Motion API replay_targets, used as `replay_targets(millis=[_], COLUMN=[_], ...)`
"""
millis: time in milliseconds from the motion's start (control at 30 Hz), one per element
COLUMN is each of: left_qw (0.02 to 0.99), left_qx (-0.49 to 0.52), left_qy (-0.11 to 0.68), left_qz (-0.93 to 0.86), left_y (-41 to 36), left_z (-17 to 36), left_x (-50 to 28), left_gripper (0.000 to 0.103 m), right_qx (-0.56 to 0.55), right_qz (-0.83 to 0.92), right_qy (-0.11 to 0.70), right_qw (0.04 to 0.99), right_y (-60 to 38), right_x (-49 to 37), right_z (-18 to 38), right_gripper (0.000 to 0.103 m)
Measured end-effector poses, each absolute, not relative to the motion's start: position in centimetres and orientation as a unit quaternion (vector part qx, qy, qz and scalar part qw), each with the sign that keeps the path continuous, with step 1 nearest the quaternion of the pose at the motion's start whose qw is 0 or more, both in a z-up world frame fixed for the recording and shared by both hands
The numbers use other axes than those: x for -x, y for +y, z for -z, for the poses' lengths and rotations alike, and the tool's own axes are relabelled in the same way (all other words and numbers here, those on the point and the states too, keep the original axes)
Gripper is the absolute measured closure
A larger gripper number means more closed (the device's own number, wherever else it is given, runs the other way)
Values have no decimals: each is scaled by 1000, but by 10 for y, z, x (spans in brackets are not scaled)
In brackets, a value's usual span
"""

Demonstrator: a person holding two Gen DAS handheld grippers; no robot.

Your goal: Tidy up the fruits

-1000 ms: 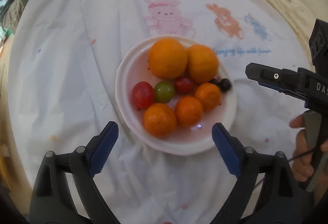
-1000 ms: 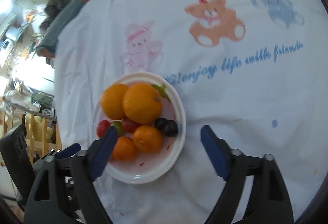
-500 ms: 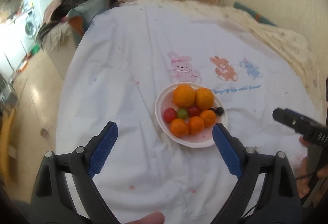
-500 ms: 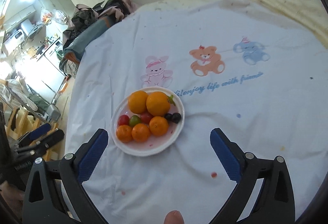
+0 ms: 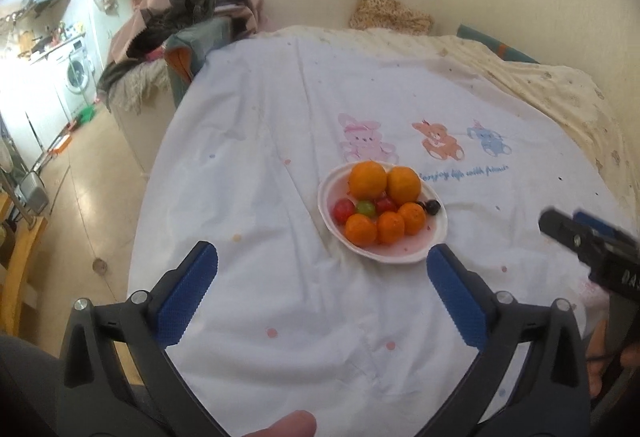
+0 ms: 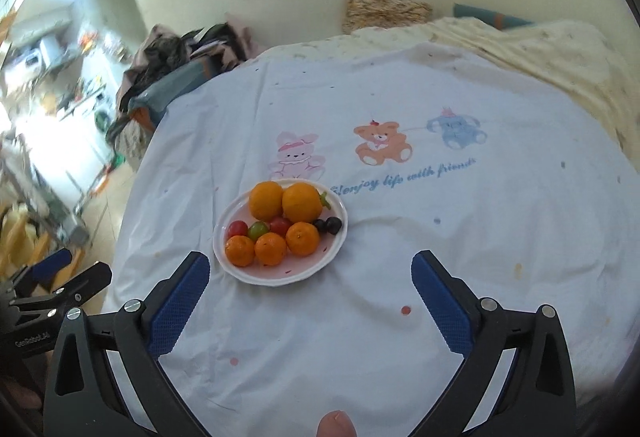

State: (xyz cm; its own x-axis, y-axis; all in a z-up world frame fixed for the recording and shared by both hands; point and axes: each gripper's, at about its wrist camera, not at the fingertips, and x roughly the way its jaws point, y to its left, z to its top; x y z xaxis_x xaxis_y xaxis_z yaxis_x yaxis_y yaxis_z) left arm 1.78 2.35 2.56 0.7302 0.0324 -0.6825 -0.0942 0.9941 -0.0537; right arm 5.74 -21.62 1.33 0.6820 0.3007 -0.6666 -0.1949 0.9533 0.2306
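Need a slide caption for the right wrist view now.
Open right gripper hovers before white plate of oranges, cherry tomatoes and dark grapes on cartoon-printed white tablecloth.

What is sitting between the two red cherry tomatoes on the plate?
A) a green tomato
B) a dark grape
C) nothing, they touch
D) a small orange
A: on the white plate, a small green tomato sits between the two red tomatoes, while the dark grapes lie off to the right side.

Orange mandarins [image 5: 367, 179] fill a white plate [image 5: 434, 237] on a white cloth [image 5: 256, 177] printed with pastel animals.
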Motion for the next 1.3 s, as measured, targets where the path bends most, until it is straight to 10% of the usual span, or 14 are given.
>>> replay_targets(millis=[1300], left_qw=[912], left_qx=[77], left_qy=[402], left_qz=[-28], left_y=[25], left_z=[-8], left_x=[-32], left_gripper=[0], right_qx=[-50], right_qz=[-120], right_qy=[400], right_qw=[907], right_y=[-202], right_x=[-63], right_z=[6], right_gripper=[0])
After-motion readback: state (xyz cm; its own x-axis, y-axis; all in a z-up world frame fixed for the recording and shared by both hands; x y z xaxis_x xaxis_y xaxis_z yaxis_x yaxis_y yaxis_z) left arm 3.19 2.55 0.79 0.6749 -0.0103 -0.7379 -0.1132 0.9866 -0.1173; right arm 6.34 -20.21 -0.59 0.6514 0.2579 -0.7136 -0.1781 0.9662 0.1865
